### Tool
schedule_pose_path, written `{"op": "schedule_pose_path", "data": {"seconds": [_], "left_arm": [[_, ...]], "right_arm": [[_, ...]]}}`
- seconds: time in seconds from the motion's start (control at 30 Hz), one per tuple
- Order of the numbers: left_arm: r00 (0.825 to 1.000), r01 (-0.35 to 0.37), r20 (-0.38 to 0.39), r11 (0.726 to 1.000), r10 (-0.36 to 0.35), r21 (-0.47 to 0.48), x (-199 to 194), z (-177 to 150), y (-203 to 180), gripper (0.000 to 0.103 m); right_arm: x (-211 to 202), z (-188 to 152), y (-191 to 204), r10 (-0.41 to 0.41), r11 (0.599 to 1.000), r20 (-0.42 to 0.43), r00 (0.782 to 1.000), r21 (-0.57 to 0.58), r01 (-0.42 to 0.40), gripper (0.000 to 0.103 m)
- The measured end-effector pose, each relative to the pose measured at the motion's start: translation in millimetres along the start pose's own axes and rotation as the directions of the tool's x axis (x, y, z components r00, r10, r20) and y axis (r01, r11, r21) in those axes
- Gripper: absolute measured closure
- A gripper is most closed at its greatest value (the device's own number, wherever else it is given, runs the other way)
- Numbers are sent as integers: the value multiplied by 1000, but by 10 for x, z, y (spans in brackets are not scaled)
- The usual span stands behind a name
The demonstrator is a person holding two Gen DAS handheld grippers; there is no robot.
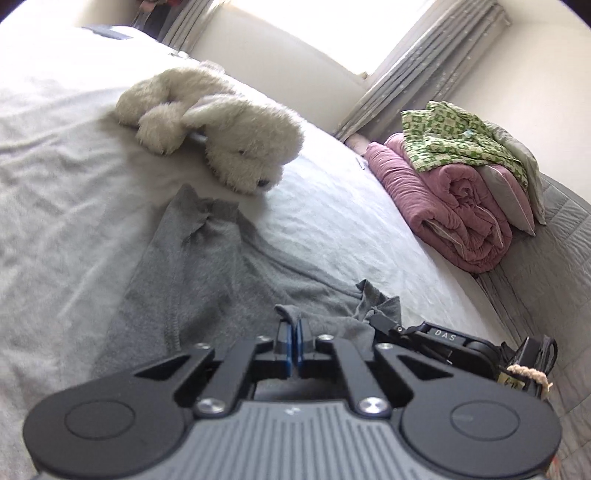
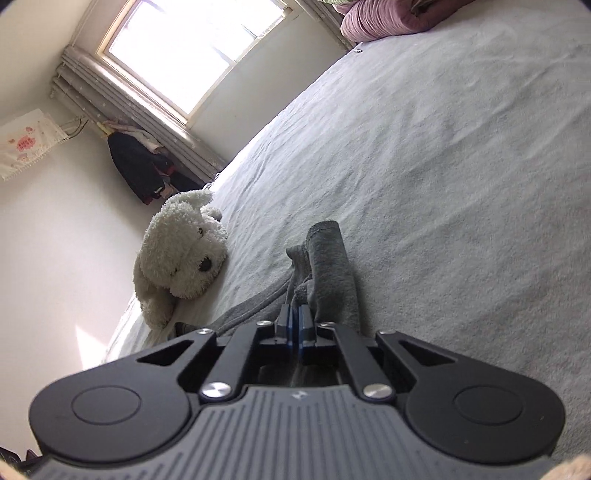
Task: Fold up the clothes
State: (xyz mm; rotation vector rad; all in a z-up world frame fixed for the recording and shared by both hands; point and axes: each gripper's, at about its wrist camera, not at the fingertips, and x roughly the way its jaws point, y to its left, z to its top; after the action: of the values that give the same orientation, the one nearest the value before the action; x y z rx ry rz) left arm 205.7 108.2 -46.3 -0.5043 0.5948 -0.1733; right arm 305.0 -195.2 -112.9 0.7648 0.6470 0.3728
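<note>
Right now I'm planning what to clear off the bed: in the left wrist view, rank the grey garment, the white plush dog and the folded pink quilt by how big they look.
1. Grey garment, though nearness to the camera inflates it.
2. White plush dog and folded pink quilt: too alike to rank.

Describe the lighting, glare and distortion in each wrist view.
Left wrist view: the window is blown out white, the bed bends with fisheye curvature, and the plush dog looks slightly soft. Right wrist view: the window glares brightly, a sunlit patch falls on the wall, and the frame corners darken.
</note>
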Motion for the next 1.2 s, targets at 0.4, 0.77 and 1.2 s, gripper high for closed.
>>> {"op": "schedule_pose_path", "data": {"seconds": [0.4, 0.77, 1.2], "left_arm": [[995, 53, 73, 990, -64, 134, -145, 203, -567, 101], [993, -92, 82, 988, 83, 125, -82, 117, -288, 101], [992, -123, 43, 990, 120, 72, 72, 14, 136, 94]], "right_arm": [[-170, 71, 14, 58, 998, 26, 998, 28, -59, 96], [-71, 24, 124, 29, 999, 8, 1000, -41, -29, 89], [19, -33, 338, -28, 984, -15, 999, -176, 25, 87]]}}
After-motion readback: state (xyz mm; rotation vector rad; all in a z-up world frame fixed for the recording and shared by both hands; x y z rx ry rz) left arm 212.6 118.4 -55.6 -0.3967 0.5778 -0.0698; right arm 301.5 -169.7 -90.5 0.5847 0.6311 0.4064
